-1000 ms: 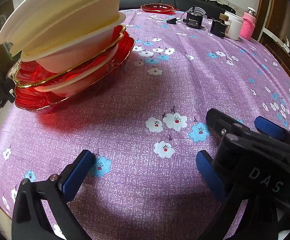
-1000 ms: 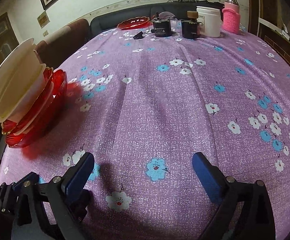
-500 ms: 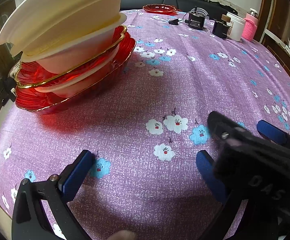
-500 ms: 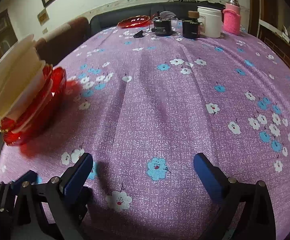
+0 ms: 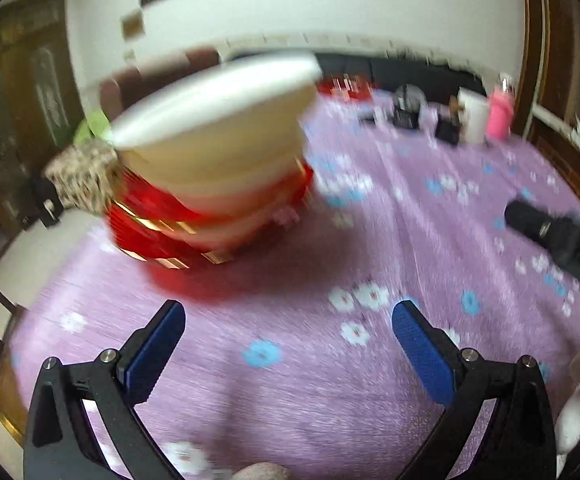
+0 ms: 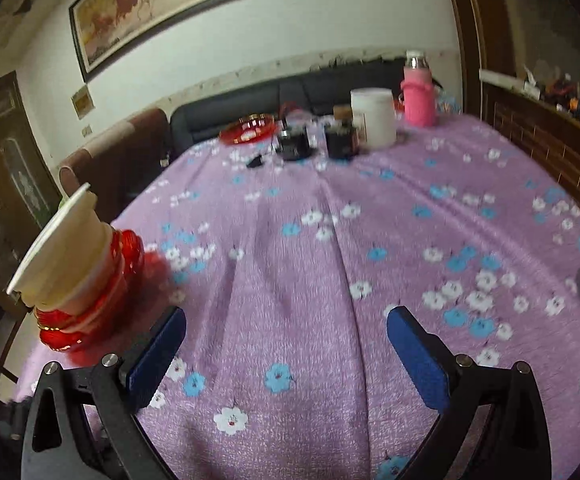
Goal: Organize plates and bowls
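A stack of cream bowls (image 5: 218, 136) sits on red gold-rimmed glass plates (image 5: 158, 236) at the table's left edge; the stack also shows in the right wrist view (image 6: 70, 268). My left gripper (image 5: 290, 340) is open and empty, a short way in front of the stack. My right gripper (image 6: 286, 344) is open and empty over the purple flowered cloth (image 6: 329, 240), with the stack to its left. Another red plate (image 6: 248, 130) lies at the far end of the table.
At the far end stand a white jar (image 6: 373, 123), a pink bottle (image 6: 417, 94), and dark small items (image 6: 339, 140). A dark sofa (image 6: 290, 88) runs behind the table. The right gripper's black body (image 5: 557, 236) shows at the left view's right.
Both grippers have lifted and tilted up, so the wall and picture now show. The stack sits further off in the left view. The view is motion-blurred.
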{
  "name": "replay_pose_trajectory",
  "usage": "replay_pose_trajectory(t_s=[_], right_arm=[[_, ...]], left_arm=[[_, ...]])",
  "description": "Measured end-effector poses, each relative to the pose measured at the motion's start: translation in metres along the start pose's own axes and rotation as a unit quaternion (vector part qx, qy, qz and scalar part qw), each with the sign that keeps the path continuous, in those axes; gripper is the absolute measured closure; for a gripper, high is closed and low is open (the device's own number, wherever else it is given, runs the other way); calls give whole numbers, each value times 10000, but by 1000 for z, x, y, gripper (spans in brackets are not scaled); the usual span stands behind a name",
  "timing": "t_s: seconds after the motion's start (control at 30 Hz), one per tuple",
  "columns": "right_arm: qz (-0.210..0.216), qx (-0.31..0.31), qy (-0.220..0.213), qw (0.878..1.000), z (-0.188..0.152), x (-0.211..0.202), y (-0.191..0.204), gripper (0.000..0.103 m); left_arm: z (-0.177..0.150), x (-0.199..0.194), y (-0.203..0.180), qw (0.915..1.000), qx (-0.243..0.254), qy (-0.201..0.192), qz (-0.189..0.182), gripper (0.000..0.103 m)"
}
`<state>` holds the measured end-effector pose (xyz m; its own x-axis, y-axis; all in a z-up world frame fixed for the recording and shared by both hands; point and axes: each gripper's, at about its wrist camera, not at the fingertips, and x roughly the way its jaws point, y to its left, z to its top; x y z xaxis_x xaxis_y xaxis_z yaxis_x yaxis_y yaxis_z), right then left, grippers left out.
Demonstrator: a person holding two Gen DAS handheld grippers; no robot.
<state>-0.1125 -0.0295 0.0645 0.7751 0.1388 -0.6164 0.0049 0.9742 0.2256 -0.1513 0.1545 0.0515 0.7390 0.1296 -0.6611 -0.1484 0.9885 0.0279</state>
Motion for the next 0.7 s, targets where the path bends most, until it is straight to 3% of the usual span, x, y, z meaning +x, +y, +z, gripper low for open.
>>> replay_pose_trajectory(t_s=[0.07, 0.17, 0.5, 0.7], right_arm=[[10, -108, -144, 9998, 1, -6, 7, 1], [8, -316, -266, 9991, -1, -11, 20, 1], [306, -1409, 191, 9894, -35, 4, 81, 1], [674, -1555, 440, 9846, -40, 9, 101, 1]], left_arm=[[6, -19, 15, 9991, -193, -377, 66, 0], [14, -33, 38, 9969, -533, -580, 27, 0], [21, -34, 63, 9945, -845, -551, 270, 0], [18, -27, 62, 9960, -757, -375, 298, 0]])
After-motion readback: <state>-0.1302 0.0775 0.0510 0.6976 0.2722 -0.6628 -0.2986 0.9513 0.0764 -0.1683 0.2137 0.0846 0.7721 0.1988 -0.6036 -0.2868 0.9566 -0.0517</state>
